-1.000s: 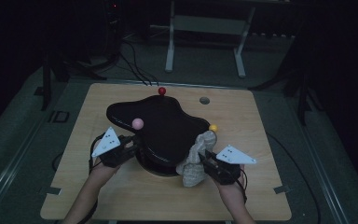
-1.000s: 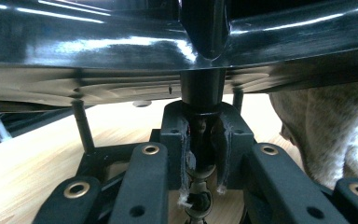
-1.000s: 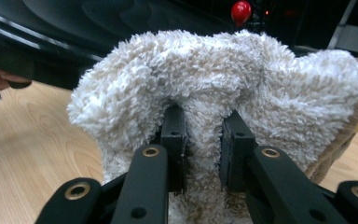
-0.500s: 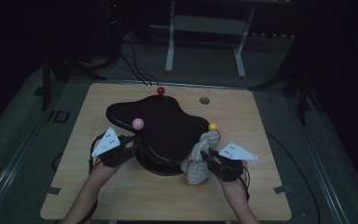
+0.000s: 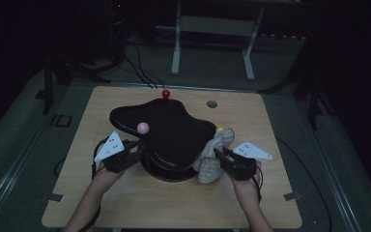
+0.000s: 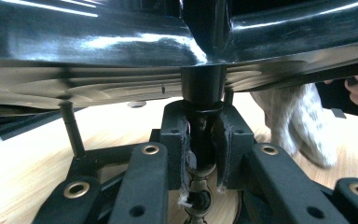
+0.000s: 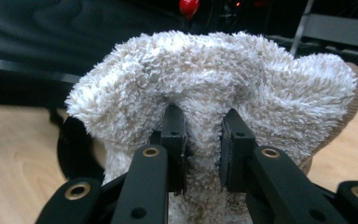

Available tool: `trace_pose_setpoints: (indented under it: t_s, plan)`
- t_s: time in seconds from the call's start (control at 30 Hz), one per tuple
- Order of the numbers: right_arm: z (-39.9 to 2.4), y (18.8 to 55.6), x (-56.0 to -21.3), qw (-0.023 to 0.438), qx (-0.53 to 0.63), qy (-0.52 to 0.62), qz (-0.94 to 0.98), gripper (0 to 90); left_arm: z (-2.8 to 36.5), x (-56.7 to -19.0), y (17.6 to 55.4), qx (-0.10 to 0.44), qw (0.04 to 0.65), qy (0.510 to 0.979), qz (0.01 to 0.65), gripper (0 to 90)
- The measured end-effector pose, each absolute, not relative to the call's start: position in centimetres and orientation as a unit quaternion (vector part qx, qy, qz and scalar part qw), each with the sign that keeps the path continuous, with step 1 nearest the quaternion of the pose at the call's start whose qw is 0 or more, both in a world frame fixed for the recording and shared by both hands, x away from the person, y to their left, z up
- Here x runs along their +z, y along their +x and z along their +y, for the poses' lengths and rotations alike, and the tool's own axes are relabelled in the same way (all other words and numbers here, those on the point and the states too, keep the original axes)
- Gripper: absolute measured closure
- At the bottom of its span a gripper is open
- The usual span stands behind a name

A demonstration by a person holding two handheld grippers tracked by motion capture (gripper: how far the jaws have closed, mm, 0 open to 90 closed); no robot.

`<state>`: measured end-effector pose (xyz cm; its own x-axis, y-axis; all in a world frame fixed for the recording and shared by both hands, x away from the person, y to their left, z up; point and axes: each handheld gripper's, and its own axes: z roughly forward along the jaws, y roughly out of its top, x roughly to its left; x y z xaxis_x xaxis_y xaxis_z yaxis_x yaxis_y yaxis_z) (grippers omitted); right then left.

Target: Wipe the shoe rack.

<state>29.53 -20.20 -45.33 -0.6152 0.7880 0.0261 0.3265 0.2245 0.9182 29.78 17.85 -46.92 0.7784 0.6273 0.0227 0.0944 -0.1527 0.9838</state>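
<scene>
Both grippers are clamped right now. Clenched in my right gripper (image 7: 200, 149) is a fold of the fluffy cream cloth (image 7: 214, 88); in the right gripper view the pile bulges up over both black jaws and hangs down between them. From the high view the cloth (image 5: 212, 157) sits bunched at the right edge of the glossy black stand top (image 5: 174, 130), touching it, with my right gripper (image 5: 221, 156) just behind it.

My left gripper (image 6: 204, 156) is grasping the thin black post (image 6: 203, 135) under that top. In the left gripper view the pads press on the post from both sides, and the shiny underside of the top (image 6: 121, 42) runs across above. The cloth (image 6: 298, 121) hangs farther off to the right there, reaching down to the wooden table (image 6: 37, 154). From above, my left gripper (image 5: 137, 153) reaches in under the left side of the top, above the round base (image 5: 166, 171).

A pink ball (image 5: 143, 127) stands at the left of the top, a red ball (image 5: 165, 93) at its far edge, and a yellow one (image 5: 219, 129) just beside the cloth. A small grey disc (image 5: 212, 104) lies well apart on the table (image 5: 174, 203).
</scene>
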Motion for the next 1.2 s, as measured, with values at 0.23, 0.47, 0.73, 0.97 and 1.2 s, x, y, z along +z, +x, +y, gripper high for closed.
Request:
trace_pose_setpoints:
  t_s: [0.23, 0.47, 0.73, 0.97, 1.2]
  plan:
    - [-19.9, 30.4, -46.8, 0.224, 0.484, 0.382, 0.755, 75.1, 17.9, -47.0, 29.9, 0.217, 0.603, 0.728, 0.244, 75.1]
    - [-21.4, 31.1, -45.4, 0.244, 0.493, 0.397, 0.735, 75.0, 18.0, -47.0, 30.0, 0.216, 0.603, 0.729, 0.241, 75.1]
    - [-21.0, 32.2, -47.5, 0.236, 0.463, 0.408, 0.75, 75.1, 18.1, -47.0, 30.1, 0.213, 0.603, 0.731, 0.237, 75.2]
    - [-22.1, 33.0, -45.8, 0.26, 0.474, 0.421, 0.728, 75.0, 18.1, -47.0, 30.1, 0.212, 0.602, 0.733, 0.236, 75.2]
    - [-21.7, 33.9, -47.8, 0.251, 0.457, 0.436, 0.734, 75.1, 18.1, -47.0, 30.2, 0.21, 0.603, 0.733, 0.235, 75.2]
